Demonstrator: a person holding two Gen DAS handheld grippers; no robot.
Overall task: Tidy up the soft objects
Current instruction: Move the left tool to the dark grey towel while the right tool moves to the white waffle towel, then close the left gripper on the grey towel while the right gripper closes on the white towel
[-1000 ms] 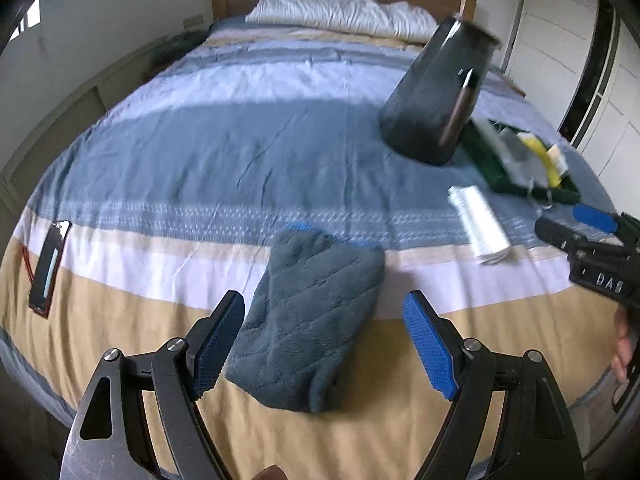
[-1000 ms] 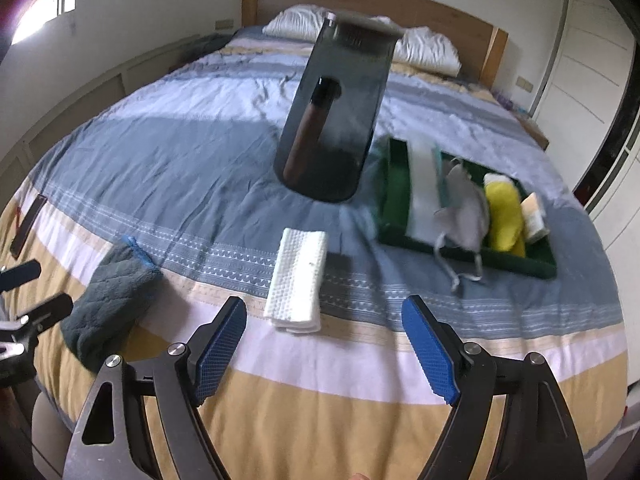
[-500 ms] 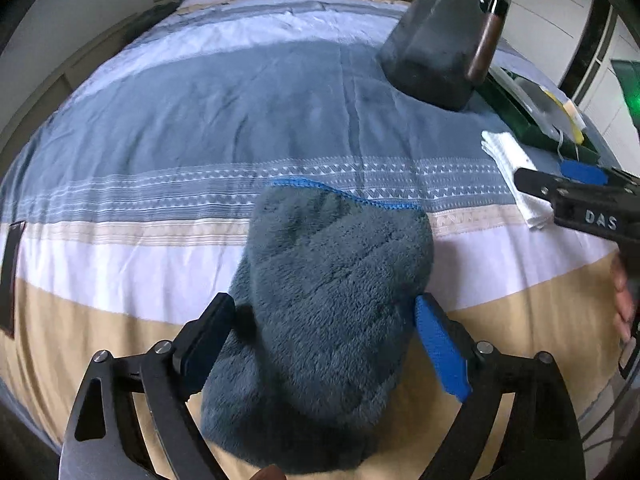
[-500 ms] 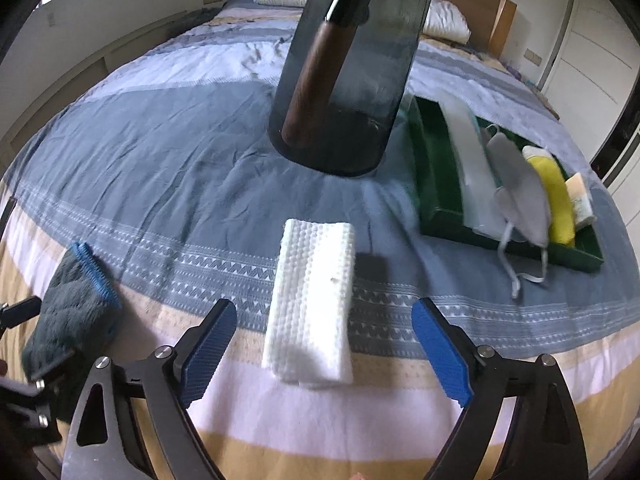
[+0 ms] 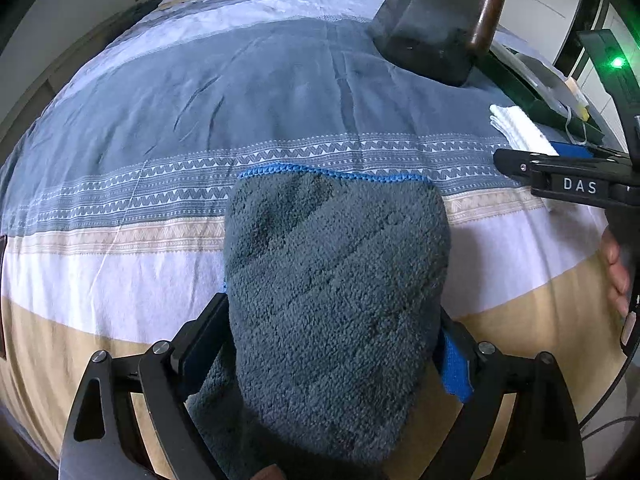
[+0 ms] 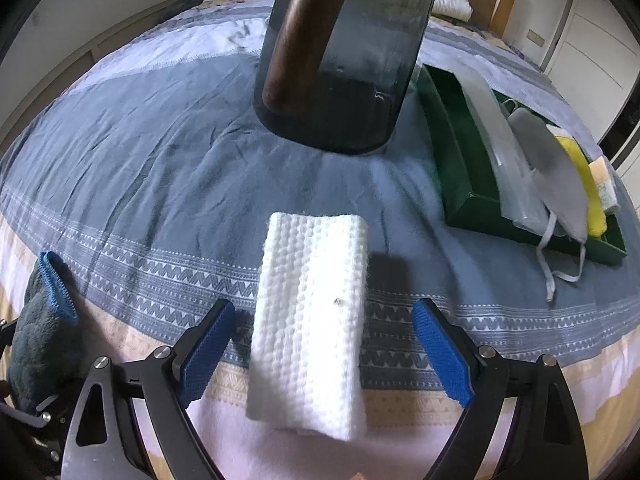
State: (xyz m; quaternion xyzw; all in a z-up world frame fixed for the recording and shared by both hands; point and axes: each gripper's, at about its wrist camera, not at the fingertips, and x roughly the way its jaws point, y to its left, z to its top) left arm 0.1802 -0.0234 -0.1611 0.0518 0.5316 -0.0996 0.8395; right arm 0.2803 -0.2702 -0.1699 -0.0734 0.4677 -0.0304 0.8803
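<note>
A folded dark grey fleece cloth (image 5: pixel 336 296) with a blue edge lies on the striped bedspread. My left gripper (image 5: pixel 332 356) has closed in on it, its pads pressing both sides. The cloth also shows at the left in the right wrist view (image 6: pixel 44 320). A folded white waffle cloth (image 6: pixel 312 320) lies between the open fingers of my right gripper (image 6: pixel 320 352), which do not touch it. The white cloth shows in the left wrist view (image 5: pixel 520 132) too, with the right gripper (image 5: pixel 560 176) over it.
A tall dark smoked-plastic bin (image 6: pixel 344 52) with a brown handle stands behind the white cloth. A green tray (image 6: pixel 452 152) to the right holds a clear case, a grey face mask (image 6: pixel 556 168) and a yellow item. Pillows and headboard lie far back.
Both grippers moved forward and down. The left gripper's jaws closed around the grey cloth. The right gripper's open jaws came to straddle the white cloth.
</note>
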